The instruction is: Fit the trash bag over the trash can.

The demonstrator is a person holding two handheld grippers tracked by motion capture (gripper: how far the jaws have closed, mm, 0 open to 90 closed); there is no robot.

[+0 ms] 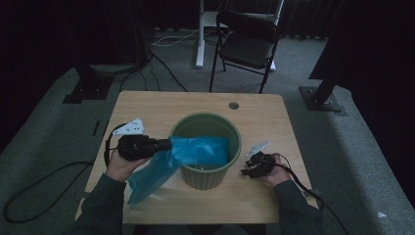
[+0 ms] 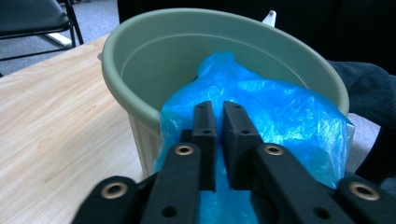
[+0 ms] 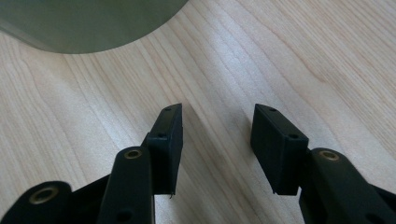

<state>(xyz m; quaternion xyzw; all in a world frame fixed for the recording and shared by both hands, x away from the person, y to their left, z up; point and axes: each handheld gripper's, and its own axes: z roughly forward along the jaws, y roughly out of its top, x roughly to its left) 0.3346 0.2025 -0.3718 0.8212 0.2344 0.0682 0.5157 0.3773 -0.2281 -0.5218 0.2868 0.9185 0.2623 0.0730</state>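
Left claw (image 2: 218, 122): pressed nearly together, pinching the blue bag (image 2: 275, 116) film
Right claw (image 3: 217, 135): spread, bare tabletop (image 3: 280, 56) beneath
Bag: just ahead of my left claw, draped over the green bin (image 2: 140, 51) rim
Handling: probably light, limp, slippery
Hold: bunch its edge, not one layer

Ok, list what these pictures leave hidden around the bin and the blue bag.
- Bin bottom: high view, blue bag and the wall cover it.
- Bag's mouth: left gripper view, left hand-held gripper blocks it.
- Whether film is pinched: narrow gap, cannot tell.
- Bin: right gripper view, top edge cuts it off.
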